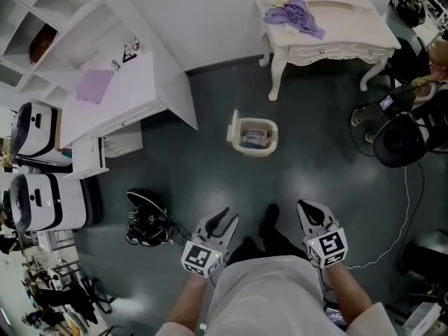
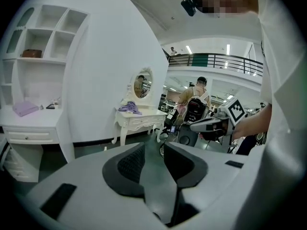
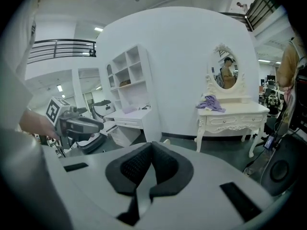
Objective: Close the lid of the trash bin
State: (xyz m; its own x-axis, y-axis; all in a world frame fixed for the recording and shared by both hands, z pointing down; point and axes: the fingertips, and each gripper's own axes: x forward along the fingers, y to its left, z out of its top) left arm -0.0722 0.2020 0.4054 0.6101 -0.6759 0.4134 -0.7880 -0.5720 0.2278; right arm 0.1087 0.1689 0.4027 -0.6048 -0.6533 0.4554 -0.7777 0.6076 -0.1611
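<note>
I'm looking steeply down at a dark floor [image 1: 329,187]. The trash bin [image 1: 256,151], small and cream-coloured, sits on it well ahead of both grippers, roughly centred between them and a little nearer than the ornate white table [image 1: 350,26] at the far side. Its lid [image 1: 234,128] stands upright on the bin's left edge, so the bin is open, and some contents show inside.

The left gripper [image 1: 229,214] is low in the near foreground, pointing toward the bin and well apart from it. In the left gripper view its jaws [image 2: 153,145] stand moderately apart, with only bare floor showing in the gap. The right gripper [image 1: 305,207] is level with it on the right. In the right gripper view its jaws [image 3: 151,145] meet at the tips with nothing between them.

A purple cloth [image 1: 297,14] lies on the far table's left end. On the left stands a white table with shelves [image 1: 133,82], and a black bundle of gear with cables [image 1: 145,219] lies on the floor just left of the left gripper.
</note>
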